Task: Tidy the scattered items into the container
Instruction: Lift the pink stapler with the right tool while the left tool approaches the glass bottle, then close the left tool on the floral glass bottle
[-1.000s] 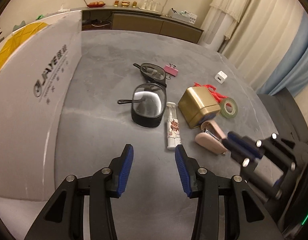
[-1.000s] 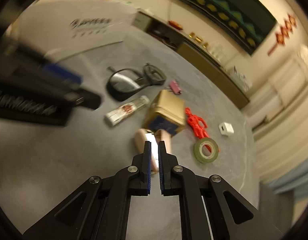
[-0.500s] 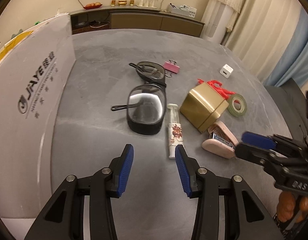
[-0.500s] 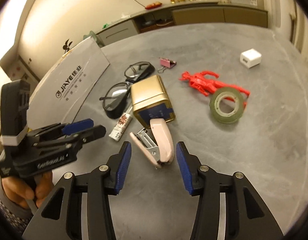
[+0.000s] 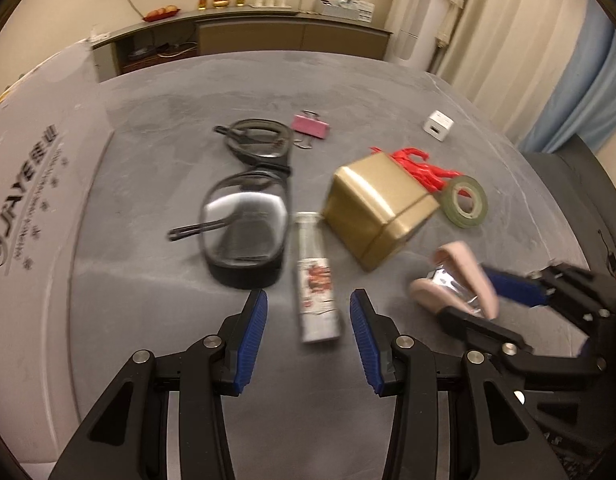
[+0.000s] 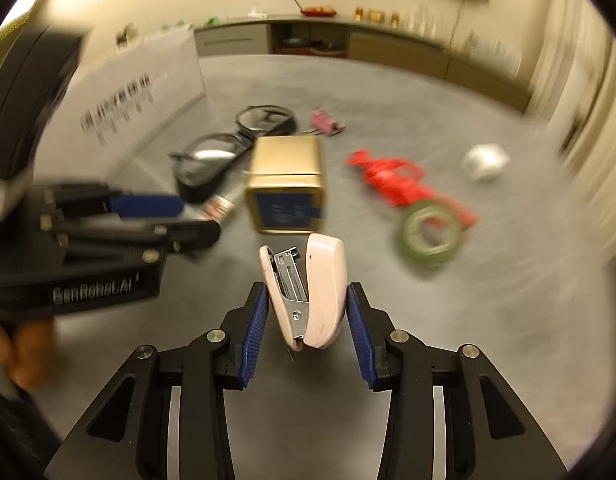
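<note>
A pink stapler (image 6: 308, 292) lies hinged open on the grey table (image 6: 487, 340), between the fingers of my open right gripper (image 6: 306, 320); the blue pads (image 6: 256, 320) sit close to its sides. In the left wrist view the stapler (image 5: 459, 280) shows at the right gripper's (image 5: 479, 300) tips. My left gripper (image 5: 306, 316) is open just behind a small labelled bottle (image 5: 317, 276). The white cardboard box (image 5: 28, 184) stands at the left.
Two pairs of glasses (image 5: 244, 216) (image 5: 256, 140), a gold tin (image 5: 377, 208), a green tape roll (image 5: 465, 200), a red toy figure (image 5: 423, 164), a pink binder clip (image 5: 309, 126) and a white charger cube (image 5: 439, 125) lie scattered ahead. A dark chair (image 5: 579, 184) stands right.
My right gripper went from shut to open and moved forward until the stapler lay between its fingers. My left gripper crept forward toward the bottle, staying open.
</note>
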Motion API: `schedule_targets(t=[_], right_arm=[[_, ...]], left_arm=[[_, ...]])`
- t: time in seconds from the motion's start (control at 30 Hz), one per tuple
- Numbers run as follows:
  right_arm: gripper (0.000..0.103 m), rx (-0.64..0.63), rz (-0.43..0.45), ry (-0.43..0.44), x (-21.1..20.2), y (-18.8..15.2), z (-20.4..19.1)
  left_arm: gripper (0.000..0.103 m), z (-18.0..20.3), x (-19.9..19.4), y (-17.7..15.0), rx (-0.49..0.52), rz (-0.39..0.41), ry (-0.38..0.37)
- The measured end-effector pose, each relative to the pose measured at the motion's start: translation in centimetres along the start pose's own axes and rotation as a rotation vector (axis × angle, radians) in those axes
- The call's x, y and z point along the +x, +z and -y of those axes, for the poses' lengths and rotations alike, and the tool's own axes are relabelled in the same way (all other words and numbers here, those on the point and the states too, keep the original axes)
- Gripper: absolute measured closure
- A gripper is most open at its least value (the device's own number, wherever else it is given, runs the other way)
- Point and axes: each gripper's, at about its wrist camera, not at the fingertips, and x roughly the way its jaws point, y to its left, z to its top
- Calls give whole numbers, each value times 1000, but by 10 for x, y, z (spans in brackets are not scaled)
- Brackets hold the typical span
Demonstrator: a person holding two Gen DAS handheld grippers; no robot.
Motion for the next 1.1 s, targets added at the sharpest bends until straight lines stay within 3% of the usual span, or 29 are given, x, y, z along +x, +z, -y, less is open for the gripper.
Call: schedule_targets(t=[0.1,0.13,0.23,0.37,0.5,0.6,0.67,0.77,0.93,1.03,1.1], right_arm=[[61,-249,28,-210,-5,-8,-26],[61,-339,33,-259,-5,-14,-38],[60,-496,50,-308,-4,-31,-65],[58,-456,28,-192,-9,-31,-71],[49,-223,-23,3,-18,-18,-33],[49,4,-64,190,-15,-12,5],[49,90,-83,275,-9,-10,17],[49,123,-93,325,-1,-7,21],[49,103,-81,307,7,-11,6],[50,107,-71,315,6,-12,2],[75,110,-72,325,1,-11,7]], left_arm=[[59,14,7,0,55,13,50],[65,17,9,1,78,17,77],[82,16,8,1,86,20,91],[83,10,5,-2,82,9,97],[82,10,0,-10,71,-11,98],[82,12,-4,-14,67,-5,104],[82,11,-4,-12,58,2,102],[75,14,-1,-8,62,17,112],[73,16,3,-9,95,31,110],[82,14,2,-8,94,24,97],[83,12,1,-9,91,23,89]])
